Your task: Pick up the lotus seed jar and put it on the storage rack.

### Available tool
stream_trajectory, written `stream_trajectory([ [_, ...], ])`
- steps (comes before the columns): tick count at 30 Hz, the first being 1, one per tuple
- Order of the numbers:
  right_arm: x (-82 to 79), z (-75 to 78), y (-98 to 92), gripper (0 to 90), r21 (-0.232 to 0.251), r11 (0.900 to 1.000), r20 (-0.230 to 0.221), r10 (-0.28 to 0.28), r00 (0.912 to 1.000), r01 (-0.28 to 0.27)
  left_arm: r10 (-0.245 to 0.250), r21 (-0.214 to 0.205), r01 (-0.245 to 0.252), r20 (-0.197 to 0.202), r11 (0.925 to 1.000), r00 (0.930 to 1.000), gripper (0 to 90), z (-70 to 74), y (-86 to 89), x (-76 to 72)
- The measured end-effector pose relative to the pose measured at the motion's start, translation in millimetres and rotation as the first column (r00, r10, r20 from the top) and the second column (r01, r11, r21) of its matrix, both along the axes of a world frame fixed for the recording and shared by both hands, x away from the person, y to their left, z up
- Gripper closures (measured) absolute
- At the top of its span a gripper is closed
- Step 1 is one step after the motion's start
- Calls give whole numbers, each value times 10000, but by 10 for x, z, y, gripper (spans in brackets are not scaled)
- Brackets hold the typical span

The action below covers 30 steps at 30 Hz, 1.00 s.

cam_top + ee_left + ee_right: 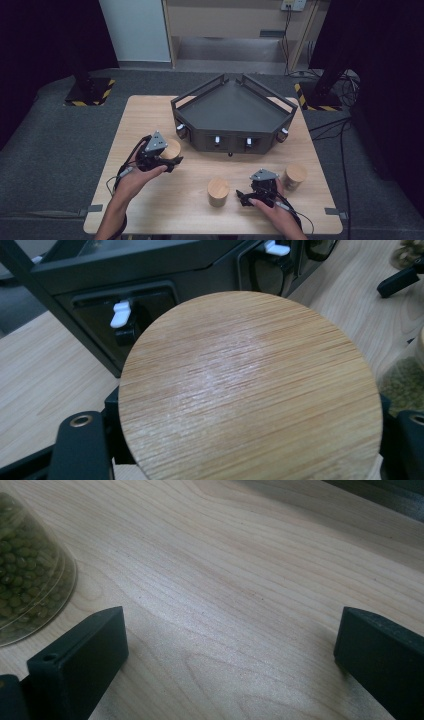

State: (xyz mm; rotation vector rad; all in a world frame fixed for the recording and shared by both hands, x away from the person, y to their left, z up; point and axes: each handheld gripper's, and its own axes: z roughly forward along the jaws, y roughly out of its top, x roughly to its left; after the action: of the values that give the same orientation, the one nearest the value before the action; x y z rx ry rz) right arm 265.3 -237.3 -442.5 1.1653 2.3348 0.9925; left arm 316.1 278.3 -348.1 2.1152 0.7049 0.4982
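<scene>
Three wooden-lidded jars bear no readable writing; the left gripper [172, 161], centre-left, clamps its fingers on one jar [250, 390], the right gripper [243, 196] gapes empty.

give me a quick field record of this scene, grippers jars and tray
left gripper: shut on a jar with a wooden lid, in front of the tray's left corner
right gripper: open, nothing between its jaws, low over the table
middle jar: upright, apart from both grippers
right jar: upright, just right of the right gripper
tray: dark, angular, at the back of the table, nothing in it
jar contents: green beans seen in the right gripper view
</scene>
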Motion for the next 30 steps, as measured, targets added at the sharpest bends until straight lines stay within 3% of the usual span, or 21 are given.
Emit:
stream_trajectory([
  [12,1,0,0,9,-2,10000,2,4,10000,-4,-269,125,268,35,9996,9996,243,100,-51,55],
  [30,0,-1,0,9,2,10000,2,0,10000,0,-601,122,599,160,9981,9981,243,245,13,132],
])
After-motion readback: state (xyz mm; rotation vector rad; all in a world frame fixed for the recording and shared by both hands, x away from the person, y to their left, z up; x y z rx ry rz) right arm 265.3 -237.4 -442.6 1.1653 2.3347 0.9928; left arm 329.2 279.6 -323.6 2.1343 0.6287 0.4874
